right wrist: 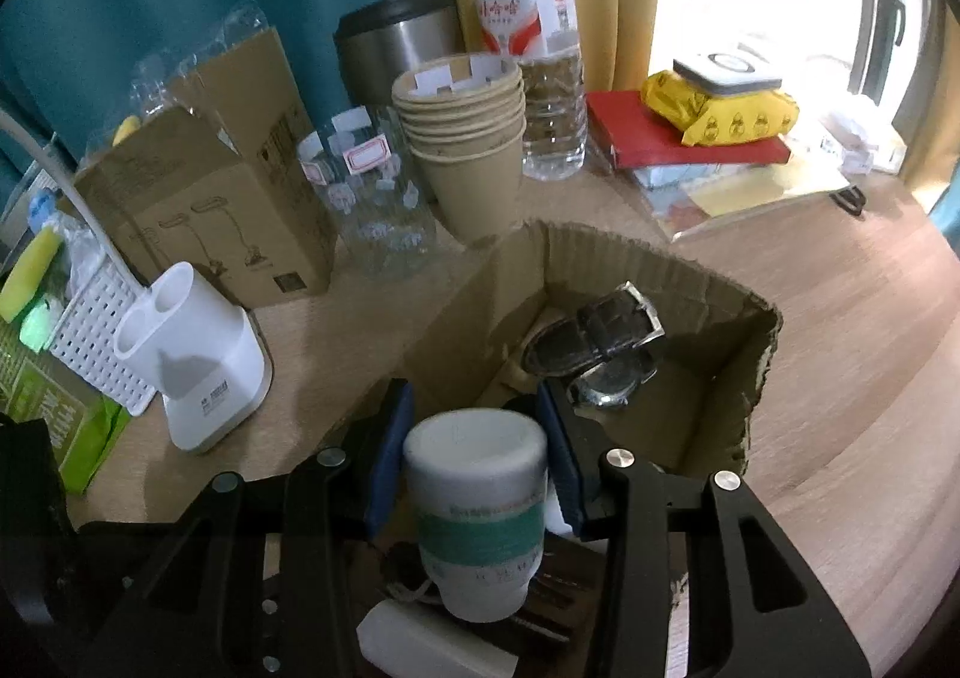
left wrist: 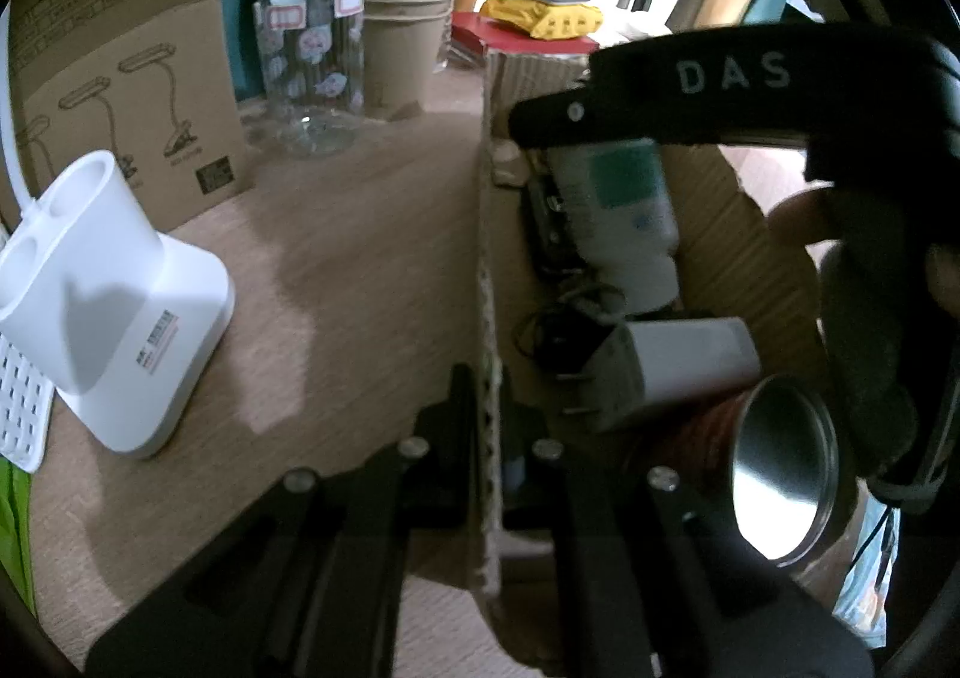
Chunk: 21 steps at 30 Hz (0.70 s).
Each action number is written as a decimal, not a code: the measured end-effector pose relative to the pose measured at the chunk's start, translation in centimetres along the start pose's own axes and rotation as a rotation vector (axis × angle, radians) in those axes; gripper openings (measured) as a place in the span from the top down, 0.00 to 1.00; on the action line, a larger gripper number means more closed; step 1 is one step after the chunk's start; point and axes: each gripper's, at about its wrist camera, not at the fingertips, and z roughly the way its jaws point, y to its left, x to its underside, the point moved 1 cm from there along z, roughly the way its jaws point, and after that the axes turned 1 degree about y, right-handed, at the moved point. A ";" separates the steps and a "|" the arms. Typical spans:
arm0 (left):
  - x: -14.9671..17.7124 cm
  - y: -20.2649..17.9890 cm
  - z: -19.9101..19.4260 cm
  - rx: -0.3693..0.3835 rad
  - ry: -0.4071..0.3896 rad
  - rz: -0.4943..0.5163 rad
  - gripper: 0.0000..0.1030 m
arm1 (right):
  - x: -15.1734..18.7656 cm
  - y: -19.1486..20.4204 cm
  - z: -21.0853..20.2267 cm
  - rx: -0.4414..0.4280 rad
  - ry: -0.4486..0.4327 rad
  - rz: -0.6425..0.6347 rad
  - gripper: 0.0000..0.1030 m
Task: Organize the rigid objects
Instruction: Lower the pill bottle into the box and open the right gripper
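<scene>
An open cardboard box (right wrist: 678,270) sits on the wooden table. My right gripper (right wrist: 480,438) is over the box with its blue pads on either side of a white bottle with a teal label (right wrist: 477,522); the pads stand a little apart from the bottle. The bottle also shows in the left wrist view (left wrist: 618,216). A wristwatch (right wrist: 600,348), a white charger (left wrist: 666,372) and a tin can (left wrist: 780,462) lie in the box. My left gripper (left wrist: 489,408) is shut on the box's left wall (left wrist: 489,258).
A white holder (right wrist: 192,360) stands left of the box, with a white basket (right wrist: 96,330) and a brown carton (right wrist: 210,210) behind it. A glass jar (right wrist: 372,210), stacked paper cups (right wrist: 468,138), a water bottle (right wrist: 534,48) and a steel flask (right wrist: 390,48) stand at the back.
</scene>
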 end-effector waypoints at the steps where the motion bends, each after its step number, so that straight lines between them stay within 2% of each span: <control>1: 0.0 0.0 0.0 0.001 0.001 -0.001 0.96 | 0.0 0.0 0.0 -0.002 -0.001 0.004 0.52; 4: 0.0 0.0 0.1 -0.001 0.000 -0.001 0.96 | 0.0 -0.2 -0.3 -0.006 -0.011 0.014 0.40; 21: 0.3 0.0 0.0 -0.005 -0.004 0.002 0.96 | 1.7 -1.3 -6.6 0.075 -0.128 0.038 0.39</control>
